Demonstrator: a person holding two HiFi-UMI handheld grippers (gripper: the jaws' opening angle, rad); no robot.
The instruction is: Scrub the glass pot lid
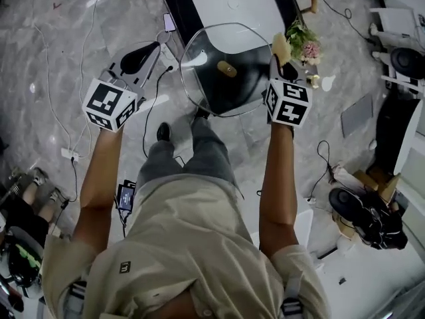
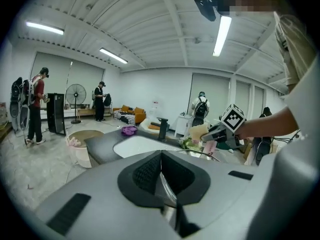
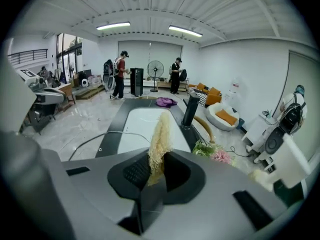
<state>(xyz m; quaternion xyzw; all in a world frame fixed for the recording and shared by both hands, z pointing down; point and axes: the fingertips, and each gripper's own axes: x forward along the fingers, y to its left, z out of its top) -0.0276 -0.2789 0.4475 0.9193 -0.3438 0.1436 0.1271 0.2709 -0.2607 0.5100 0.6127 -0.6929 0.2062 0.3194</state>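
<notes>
— Head view: what is the largest thing there?
— A long dark counter (image 1: 178, 5) with a smooth, white, round-cornered basin (image 1: 232, 2) sunk into it. The floor around it is grey marbled stone.

— And where is the glass pot lid (image 1: 212, 58)?
— It is held up in the air over the counter's near end, not resting on anything. It is a clear round disc with a thin bright metal rim, and the dark counter shows through it. A small oval wooden-looking knob (image 1: 227, 68) sits at its centre.

— What holds it?
— The left gripper (image 1: 174, 64), a grey plastic body with black ribbed pads. Its own view shows the jaws closed to a narrow slit on the lid's thin, shiny left edge.

— And the right gripper (image 1: 279, 57)?
— Its jaws are clamped on a loofah pad (image 1: 281, 45), a pale yellow, coarse and fibrous piece that stands up flat from between the pads. It is at the lid's right rim, but I cannot tell whether the fibres touch the glass.

— Anything smaller?
— A bunch of pink and green flowers (image 1: 302, 42) just beyond the loofah pad, by the counter's right edge.
</notes>
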